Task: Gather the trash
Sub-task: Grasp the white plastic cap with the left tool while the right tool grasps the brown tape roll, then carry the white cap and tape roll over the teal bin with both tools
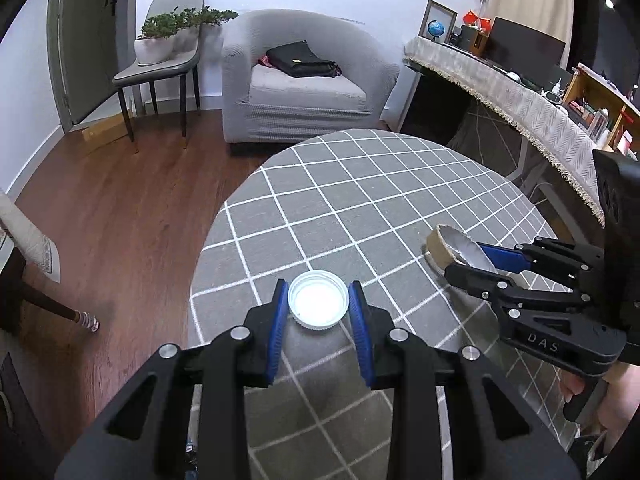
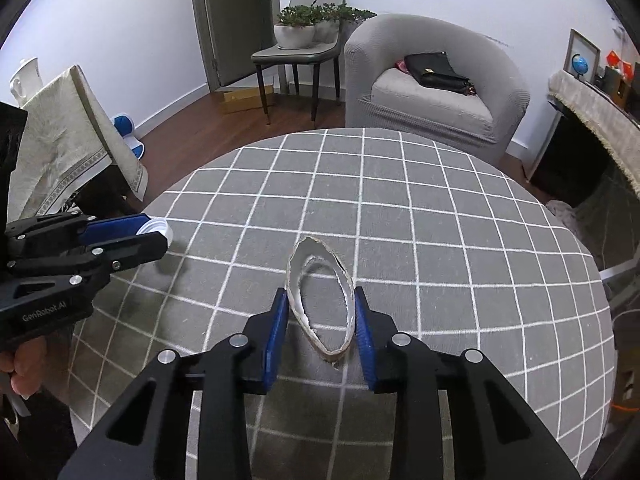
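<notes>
I see the left gripper [image 1: 318, 300] jaws narrow, clamping a white cap [image 1: 318, 305]; right gripper [image 2: 321, 310] jaws squeeze a flattened cardboard ring [image 2: 348, 280].

Even indoor light, strong fisheye bend

Both views are bright and sharp at the middle; soft shadows fall toward 6 o'clock under each gripper on the tablecloth [image 1: 360, 184]. Glare whitens the inside of the white cap [image 1: 318, 300] in the left wrist view. Straight lines bow toward the rims, and black vignette fills the corners from 10 to 2 o'clock.
</notes>
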### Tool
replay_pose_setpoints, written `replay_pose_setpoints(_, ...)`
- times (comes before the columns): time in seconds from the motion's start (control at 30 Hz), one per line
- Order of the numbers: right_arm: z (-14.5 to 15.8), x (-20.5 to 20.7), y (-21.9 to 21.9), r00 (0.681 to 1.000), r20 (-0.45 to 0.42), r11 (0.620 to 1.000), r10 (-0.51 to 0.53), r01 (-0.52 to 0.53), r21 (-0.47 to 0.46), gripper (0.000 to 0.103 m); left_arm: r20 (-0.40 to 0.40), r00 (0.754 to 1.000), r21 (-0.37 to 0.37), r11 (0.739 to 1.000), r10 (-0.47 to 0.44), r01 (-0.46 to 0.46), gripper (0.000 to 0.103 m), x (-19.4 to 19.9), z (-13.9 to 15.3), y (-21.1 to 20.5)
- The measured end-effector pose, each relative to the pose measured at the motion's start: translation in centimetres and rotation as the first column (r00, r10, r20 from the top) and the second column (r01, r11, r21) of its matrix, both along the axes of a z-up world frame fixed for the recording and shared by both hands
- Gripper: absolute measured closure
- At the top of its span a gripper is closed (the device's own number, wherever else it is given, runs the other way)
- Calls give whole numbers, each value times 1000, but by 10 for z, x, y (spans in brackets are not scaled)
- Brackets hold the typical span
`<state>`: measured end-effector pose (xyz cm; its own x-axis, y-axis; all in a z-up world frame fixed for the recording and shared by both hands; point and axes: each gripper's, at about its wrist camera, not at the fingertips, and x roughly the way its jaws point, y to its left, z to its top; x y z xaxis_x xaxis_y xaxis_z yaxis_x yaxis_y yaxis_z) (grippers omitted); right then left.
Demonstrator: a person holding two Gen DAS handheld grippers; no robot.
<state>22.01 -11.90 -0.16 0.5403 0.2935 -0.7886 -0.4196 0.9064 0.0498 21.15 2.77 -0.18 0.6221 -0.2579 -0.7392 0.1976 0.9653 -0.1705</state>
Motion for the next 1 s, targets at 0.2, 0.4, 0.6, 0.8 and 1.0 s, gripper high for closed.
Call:
replay_pose_setpoints(0.2, 7, -17, 9, 1000, 9, 1000, 6, -6, 26, 71, 4, 1000, 25, 1000, 4, -4, 70, -20, 2, 1)
replay_pose_setpoints(0.4, 10, -37, 28, 999, 17, 998, 44, -44, 44, 71, 12, 1000, 32, 999, 18, -18, 70, -45, 5, 9)
replay_pose_setpoints(0.6, 12, -60, 43, 997, 28, 995, 76, -77, 56, 71, 19, 999, 24, 999, 41, -41, 70, -69, 9, 22)
replay_pose_setpoints(0.8, 13, -79, 51, 995, 36, 992, 98, -100, 74, 71, 33, 997, 18, 998, 63, -63, 70, -94, 12, 36)
replay_pose_setpoints(1.0, 12, -98, 64, 991, 41, 987, 126, -130, 93, 71, 27, 995, 34, 995, 93, -94, 70, -115, 10, 48)
